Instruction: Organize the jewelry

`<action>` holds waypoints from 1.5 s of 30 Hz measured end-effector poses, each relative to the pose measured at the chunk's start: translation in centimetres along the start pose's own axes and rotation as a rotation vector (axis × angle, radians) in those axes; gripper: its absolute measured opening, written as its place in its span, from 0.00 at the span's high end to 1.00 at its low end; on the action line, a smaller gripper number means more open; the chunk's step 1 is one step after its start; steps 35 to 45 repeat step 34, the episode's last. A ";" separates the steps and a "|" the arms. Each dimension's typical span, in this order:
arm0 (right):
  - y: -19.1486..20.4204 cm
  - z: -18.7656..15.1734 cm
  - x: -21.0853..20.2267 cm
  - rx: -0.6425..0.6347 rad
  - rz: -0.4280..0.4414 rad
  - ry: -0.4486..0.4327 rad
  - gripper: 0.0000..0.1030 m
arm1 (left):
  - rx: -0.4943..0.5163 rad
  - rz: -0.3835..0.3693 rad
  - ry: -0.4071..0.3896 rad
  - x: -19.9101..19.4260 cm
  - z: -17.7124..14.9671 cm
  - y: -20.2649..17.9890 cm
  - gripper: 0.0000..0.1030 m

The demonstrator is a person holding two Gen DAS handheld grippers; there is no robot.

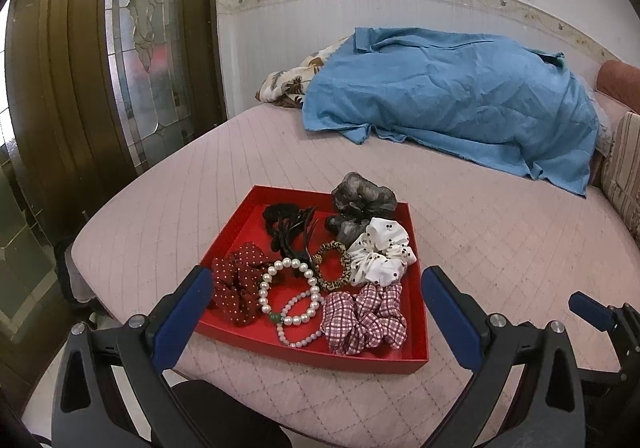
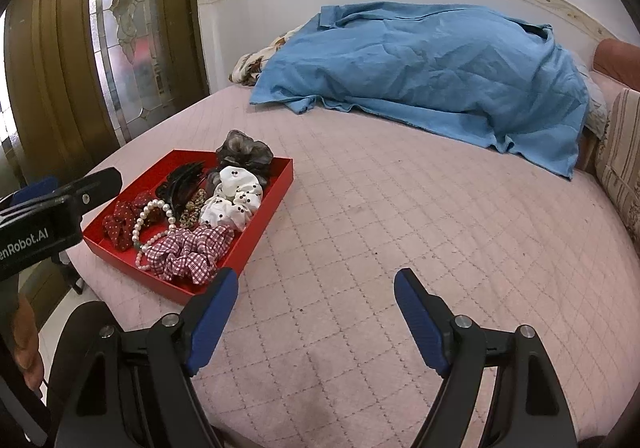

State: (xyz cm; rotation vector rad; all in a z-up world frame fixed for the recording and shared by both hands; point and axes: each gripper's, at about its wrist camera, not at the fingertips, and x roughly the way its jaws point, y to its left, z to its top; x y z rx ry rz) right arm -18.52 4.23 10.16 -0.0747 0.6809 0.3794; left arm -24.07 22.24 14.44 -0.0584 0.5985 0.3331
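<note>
Tray [image 1: 232, 236] sits red and shallow near the corner of our pink quilted bed [image 1: 480, 240], crowded with jewelry and hair ties; we count a pearl bracelet [image 1: 280, 280] looped over a smaller pink bead bracelet [image 1: 298, 332], a red dotted scrunchie [image 1: 236, 284] at the left, a checked scrunchie [image 1: 364, 318] at the near right, a white dotted scrunchie [image 1: 382, 252] behind it, a leopard tie [image 1: 332, 264] in the middle, a black claw clip [image 1: 288, 224] and a grey scrunchie [image 1: 360, 204] at the far side; our left tool [image 1: 316, 308] hovers over the tray's near edge, fingers wide apart, nothing between them; our right tool [image 2: 316, 312] hangs over bare quilt just right of the tray, likewise spread and empty; a blue sheet [image 1: 460, 96] lies heaped by the wall.
</note>
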 end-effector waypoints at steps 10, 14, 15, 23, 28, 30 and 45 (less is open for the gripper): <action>0.1 0.0 -0.1 -0.008 -0.004 -0.006 0.18 | 0.003 0.000 0.010 0.1 -0.2 0.0 0.00; 0.3 0.0 -0.1 -0.009 -0.004 -0.006 0.18 | 0.006 -0.002 0.018 0.2 -0.3 0.0 0.00; 0.3 0.0 -0.1 -0.009 -0.004 -0.007 0.18 | 0.006 -0.001 0.019 0.2 -0.3 0.0 0.00; 0.4 -0.1 -0.1 -0.010 -0.004 -0.006 0.18 | 0.002 -0.007 0.028 0.4 -0.3 0.1 0.00; 0.5 -0.1 -0.1 -0.013 -0.001 0.001 0.18 | 0.016 0.004 0.009 0.4 -0.1 0.2 0.00; 0.6 -0.2 -0.1 -0.014 0.002 0.007 0.18 | 0.019 0.008 0.002 0.4 0.2 0.3 0.00; 0.2 -0.2 0.1 -0.001 0.022 0.016 0.18 | 0.035 -0.028 0.017 0.7 1.2 -0.1 0.00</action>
